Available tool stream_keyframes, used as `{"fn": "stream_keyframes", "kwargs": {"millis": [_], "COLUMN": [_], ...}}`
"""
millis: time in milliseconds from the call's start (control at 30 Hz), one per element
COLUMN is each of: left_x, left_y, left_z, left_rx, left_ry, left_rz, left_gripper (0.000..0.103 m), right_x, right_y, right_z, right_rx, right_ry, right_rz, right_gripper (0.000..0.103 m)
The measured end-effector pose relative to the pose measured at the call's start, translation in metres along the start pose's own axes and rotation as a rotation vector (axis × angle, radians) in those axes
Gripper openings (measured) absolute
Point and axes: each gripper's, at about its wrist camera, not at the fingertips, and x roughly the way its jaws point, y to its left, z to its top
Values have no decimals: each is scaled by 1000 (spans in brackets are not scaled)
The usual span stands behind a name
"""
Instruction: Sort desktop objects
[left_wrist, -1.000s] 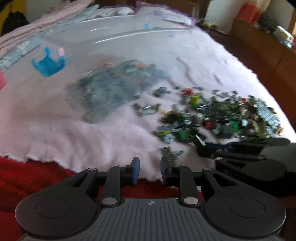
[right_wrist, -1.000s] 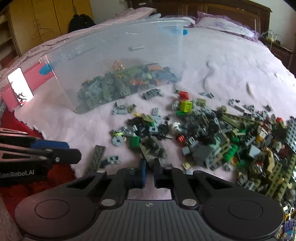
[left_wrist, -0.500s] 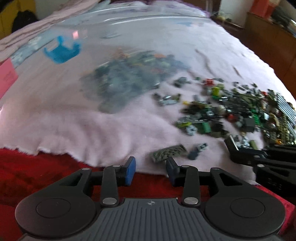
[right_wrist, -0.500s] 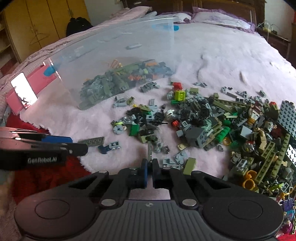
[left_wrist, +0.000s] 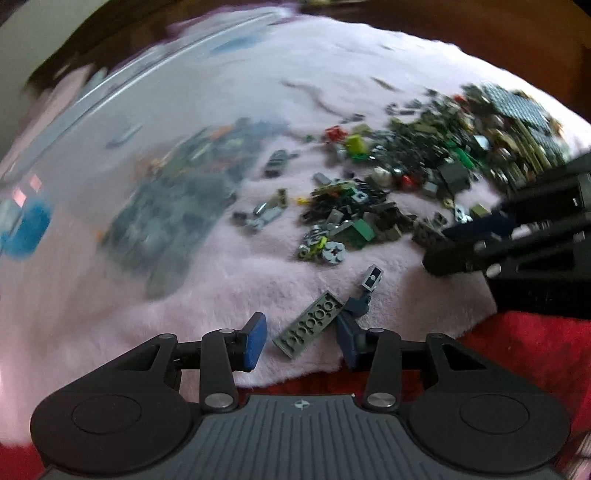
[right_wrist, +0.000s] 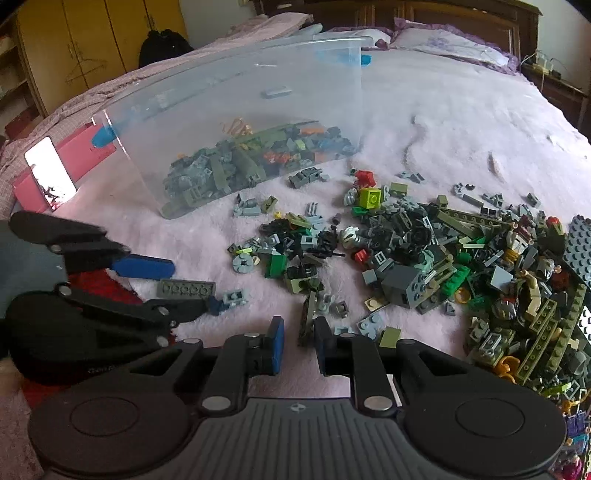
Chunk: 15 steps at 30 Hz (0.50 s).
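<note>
Since half a second ago: left gripper (left_wrist: 301, 341) has closed in on the grey plate (left_wrist: 309, 328) and spread its fingers wide; right gripper (right_wrist: 298, 341) has let go of the thin strip it was pinching and opened.

Bed blanket (right_wrist: 443, 122) carries everything; no worktop here. It's soft pile, so flat parts sit slightly sunk, which likely explains the wide, low approach.

Clear plastic bin (right_wrist: 258, 92) at 11 o'clock in the right view, tipped on its side with the mouth toward the pile, probably so bricks can be pushed or dropped in without lifting over a wall. Inside: a heap of mostly grey and olive bricks (right_wrist: 251, 162), a few orange and blue ones, banked against the lower wall.

Loose brick pile (right_wrist: 461, 258) runs from 12 to 3 o'clock, unsorted; most of the work is left.

Grey plate lies flat at the blanket's near edge, between the left fingers, neither pad touching it as far as I can tell. A small dark blue piece (left_wrist: 356, 305) sits right beside it at 1 o'clock, close to the right-hand pad; risk of grabbing both.

Right fingers apart, holding nothing; the olive strip (right_wrist: 308, 314) lies just ahead, in line with the gap.
</note>
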Motion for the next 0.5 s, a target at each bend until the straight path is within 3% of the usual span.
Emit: {"fn": "stream_keyframes", "kwargs": {"millis": [133,267,400,500], "left_x": [1,1,4,5], "left_y": [-3,-4,5,14], "left_z": [1,0,4,5], "left_rx": [76,83,-10,-92], "left_ry": [6,26,71,94], "left_rz": [-21,-40,-37,-46], "left_gripper": [43,40,52,54], "right_x": [1,2,3,4], "right_y": [-2,0,1,3], "right_z": [0,1,2,1], "right_rx": [10,7,4,-14], "right_ry": [3,13,15,15], "right_rz": [-4,-6,-9,-18], "right_gripper": [20,22,27,26]}}
